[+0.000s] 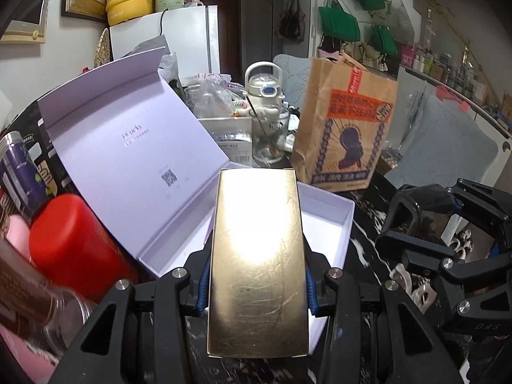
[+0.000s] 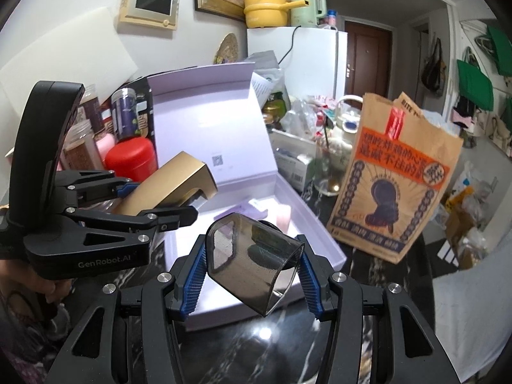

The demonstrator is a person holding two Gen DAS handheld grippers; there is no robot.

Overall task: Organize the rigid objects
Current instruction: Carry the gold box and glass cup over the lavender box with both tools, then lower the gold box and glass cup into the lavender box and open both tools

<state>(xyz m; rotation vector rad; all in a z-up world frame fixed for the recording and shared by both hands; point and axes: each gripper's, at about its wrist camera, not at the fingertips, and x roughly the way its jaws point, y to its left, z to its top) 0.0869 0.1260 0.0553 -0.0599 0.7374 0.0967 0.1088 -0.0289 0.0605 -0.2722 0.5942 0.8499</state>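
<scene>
My left gripper (image 1: pixel 256 291) is shut on a flat gold box (image 1: pixel 257 265) and holds it above the near edge of an open white gift box (image 1: pixel 332 220). The gold box also shows in the right wrist view (image 2: pixel 166 188), with the left gripper (image 2: pixel 153 204) around it. My right gripper (image 2: pixel 252 278) is shut on a smoky translucent square cup (image 2: pixel 256 256), tilted, over the front of the gift box (image 2: pixel 323 240). The box lid (image 2: pixel 208 121) stands open at the back. Pink and lilac items (image 2: pixel 281 217) lie inside. The right gripper appears in the left wrist view (image 1: pixel 441 240).
A brown paper bag (image 2: pixel 393 185) stands right of the box. A red canister (image 1: pixel 70 243), jars (image 2: pixel 128 115) and a pink item crowd the left. A glass with a spoon (image 1: pixel 268 140), a white bottle and clutter sit behind. The table top (image 2: pixel 256 352) is black marble.
</scene>
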